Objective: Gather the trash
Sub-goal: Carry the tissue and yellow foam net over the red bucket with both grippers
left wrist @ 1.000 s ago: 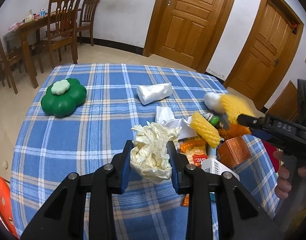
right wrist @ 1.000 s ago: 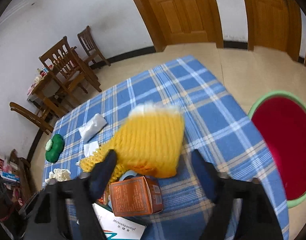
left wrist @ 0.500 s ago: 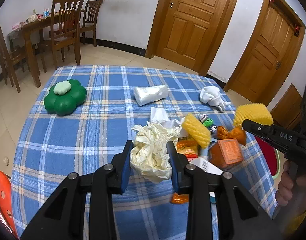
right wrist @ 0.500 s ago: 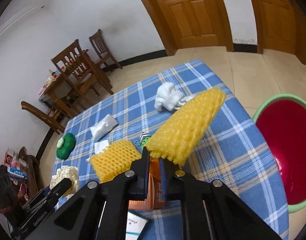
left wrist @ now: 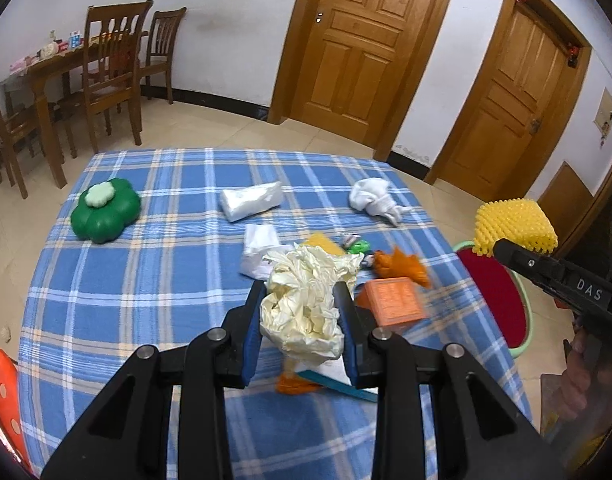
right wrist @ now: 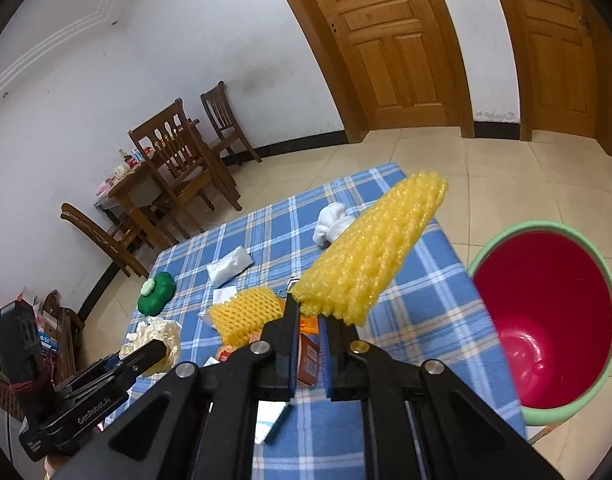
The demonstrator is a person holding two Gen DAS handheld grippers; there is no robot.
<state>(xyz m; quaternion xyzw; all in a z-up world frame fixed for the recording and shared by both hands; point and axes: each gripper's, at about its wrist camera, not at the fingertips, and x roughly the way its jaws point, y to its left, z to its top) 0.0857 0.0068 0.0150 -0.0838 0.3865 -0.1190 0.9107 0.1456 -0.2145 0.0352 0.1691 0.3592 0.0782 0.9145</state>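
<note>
Our right gripper (right wrist: 311, 316) pinched the yellow foam net (right wrist: 369, 252), its long axis reaching toward the red bin (right wrist: 545, 320) just right; our left fingers (left wrist: 256, 312) probably clamped the crumpled wad (left wrist: 306, 308) over the bench (left wrist: 126, 280).

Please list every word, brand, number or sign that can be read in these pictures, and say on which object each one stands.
"DAS": on the black body of the right gripper, in the left wrist view.
"GenRobot.AI": on the black body of the left gripper, in the right wrist view.
Orange box: it bears print, too blurred to read.
White leaflet on the table: print too small to read.
Small packets on the far wooden table: unreadable.
</note>
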